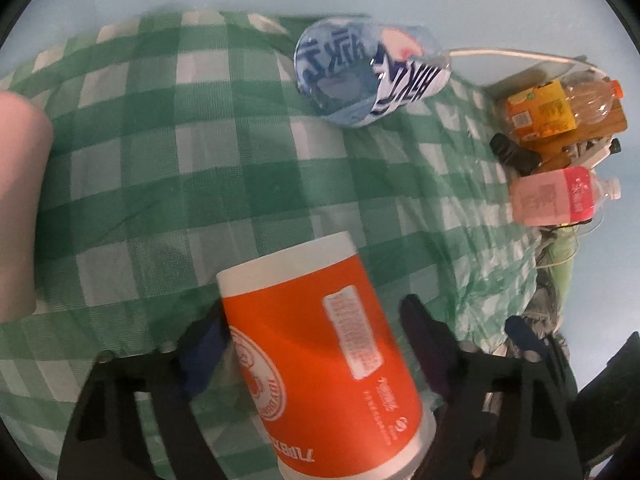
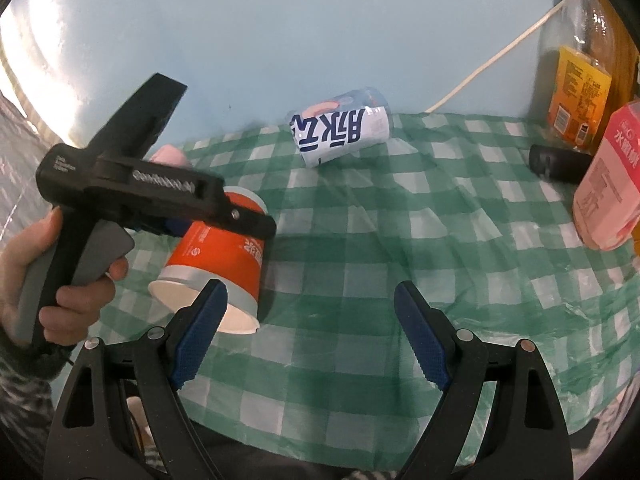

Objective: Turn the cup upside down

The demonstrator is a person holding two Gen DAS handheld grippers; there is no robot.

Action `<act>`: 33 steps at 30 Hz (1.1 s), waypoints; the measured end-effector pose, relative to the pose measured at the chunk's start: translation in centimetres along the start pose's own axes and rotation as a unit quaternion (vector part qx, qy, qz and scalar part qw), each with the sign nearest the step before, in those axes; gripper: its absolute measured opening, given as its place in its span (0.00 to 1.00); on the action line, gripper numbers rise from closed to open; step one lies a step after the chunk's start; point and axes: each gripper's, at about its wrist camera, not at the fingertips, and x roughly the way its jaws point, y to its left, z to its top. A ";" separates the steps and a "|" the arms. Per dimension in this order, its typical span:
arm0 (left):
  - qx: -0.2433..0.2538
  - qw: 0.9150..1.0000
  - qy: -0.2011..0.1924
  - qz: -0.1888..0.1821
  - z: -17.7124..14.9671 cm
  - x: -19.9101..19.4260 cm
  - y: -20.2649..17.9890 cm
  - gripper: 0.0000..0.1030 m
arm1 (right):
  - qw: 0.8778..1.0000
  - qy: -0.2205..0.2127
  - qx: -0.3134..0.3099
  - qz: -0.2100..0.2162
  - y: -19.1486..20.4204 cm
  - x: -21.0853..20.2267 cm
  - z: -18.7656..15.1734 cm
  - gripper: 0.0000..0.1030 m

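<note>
An orange paper cup (image 1: 324,352) with white bands sits between the fingers of my left gripper (image 1: 316,344), held tilted above the green checked tablecloth (image 1: 200,168). In the right wrist view the same cup (image 2: 218,256) hangs tilted in the left gripper (image 2: 224,216), its open white mouth facing down toward me. My right gripper (image 2: 310,336) is open and empty, low over the cloth just right of the cup.
A blue and white cup (image 1: 360,72) lies on its side at the back of the cloth, also in the right wrist view (image 2: 340,130). A pink bottle (image 2: 608,184), an orange bottle (image 2: 576,76) and a black object (image 2: 556,160) stand at the right. A pink cup (image 1: 20,200) is at the left.
</note>
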 end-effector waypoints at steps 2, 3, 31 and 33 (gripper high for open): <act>0.007 1.000 -0.008 -0.010 0.0 -0.3 0.0 0.74 | 1.000 -0.001 0.000 0.002 0.1 0.0 0.0 0.83; 0.009 1.000 -0.009 -0.013 0.0 -0.4 0.1 0.74 | 1.000 -0.001 -0.001 0.002 0.1 0.0 -0.1 0.83; 0.154 0.891 -0.376 0.203 -8.7 -7.0 -3.4 0.70 | 1.000 -0.015 0.001 0.003 1.2 0.5 -0.8 0.83; 0.150 0.893 -0.374 0.198 -9.1 -6.8 -3.0 0.70 | 1.000 -0.017 0.005 -0.003 0.9 0.5 -1.0 0.83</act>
